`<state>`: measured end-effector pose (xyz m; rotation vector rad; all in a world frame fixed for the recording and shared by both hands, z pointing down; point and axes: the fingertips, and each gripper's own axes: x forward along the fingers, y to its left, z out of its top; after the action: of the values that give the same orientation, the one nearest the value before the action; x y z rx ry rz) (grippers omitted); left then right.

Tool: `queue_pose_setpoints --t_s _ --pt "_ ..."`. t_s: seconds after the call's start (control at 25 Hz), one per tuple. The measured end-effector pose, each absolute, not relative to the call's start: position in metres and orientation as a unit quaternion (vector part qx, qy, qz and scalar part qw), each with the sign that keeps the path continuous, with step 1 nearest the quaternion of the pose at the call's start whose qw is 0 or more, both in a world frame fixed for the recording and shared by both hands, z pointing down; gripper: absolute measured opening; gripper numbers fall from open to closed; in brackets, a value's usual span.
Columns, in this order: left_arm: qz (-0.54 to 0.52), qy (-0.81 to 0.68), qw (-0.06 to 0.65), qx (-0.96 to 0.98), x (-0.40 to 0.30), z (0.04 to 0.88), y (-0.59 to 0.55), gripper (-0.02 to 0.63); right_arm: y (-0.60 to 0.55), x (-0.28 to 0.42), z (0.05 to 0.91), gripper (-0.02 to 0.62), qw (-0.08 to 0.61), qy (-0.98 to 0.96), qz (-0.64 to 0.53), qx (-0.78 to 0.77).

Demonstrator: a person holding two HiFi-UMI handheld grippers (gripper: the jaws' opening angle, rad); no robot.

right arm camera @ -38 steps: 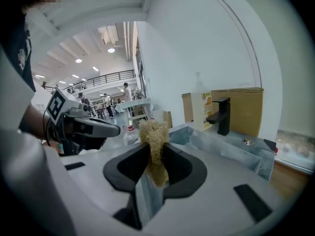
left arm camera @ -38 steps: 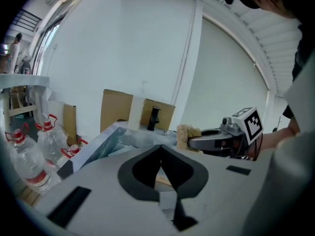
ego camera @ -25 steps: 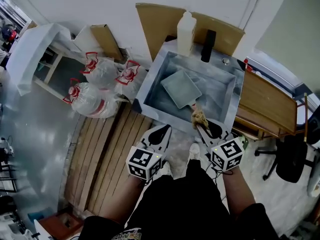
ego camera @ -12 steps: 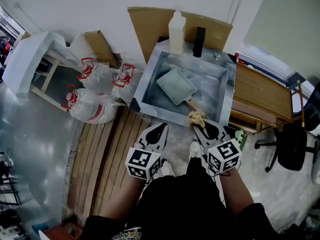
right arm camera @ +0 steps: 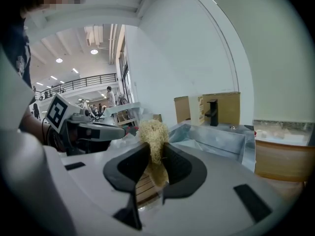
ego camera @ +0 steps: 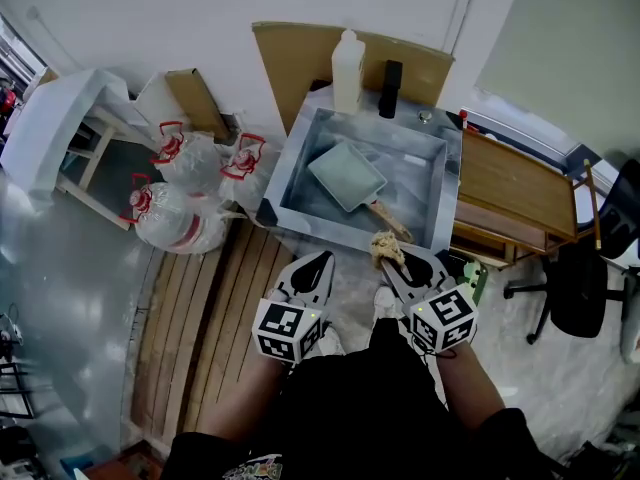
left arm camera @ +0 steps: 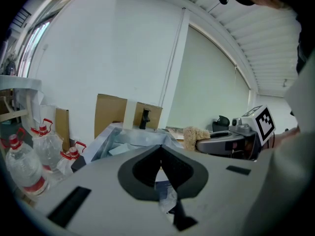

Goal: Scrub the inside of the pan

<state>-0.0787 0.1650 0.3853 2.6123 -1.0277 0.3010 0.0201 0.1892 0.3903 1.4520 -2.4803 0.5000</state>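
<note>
Comparison with the head view a second ago: the sink (ego camera: 290,173) now shows higher, further left and slightly smaller, and both grippers have drawn back a little toward the near side. The scrubber (ego camera: 386,247) lay over the sink's near rim against the end of the pan's handle (ego camera: 388,220). It is now at the outer edge of that rim, just near-left of the handle end, and contact between the two cannot be confirmed. The pan (ego camera: 345,175) has kept its place in the sink. It lies on the basin floor toward the left and far part, set diagonally. It is square and pale grey-green with a low rim, and its inside faces up and looks plain. Its brown handle runs toward the near right corner. The right gripper (ego camera: 390,261) is clamped on the scrubber, a straw-coloured fibrous tuft that stands up above the pads and hangs a little below them. The left gripper (ego camera: 325,258) is to its left, level with it and short of the sink, with its jaws together and nothing between them. A bottle (ego camera: 347,71) and a black tap (ego camera: 390,75) stand at the sink's far edge.
</note>
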Motion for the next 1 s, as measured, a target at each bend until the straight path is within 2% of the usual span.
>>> queue_pose_setpoints --t_s 1.0 --pt "0.114 -0.34 0.154 0.921 -0.0767 0.3835 0.1716 0.009 0.197 0.0163 0.3896 0.1 0.109 -0.84 0.177 0.501"
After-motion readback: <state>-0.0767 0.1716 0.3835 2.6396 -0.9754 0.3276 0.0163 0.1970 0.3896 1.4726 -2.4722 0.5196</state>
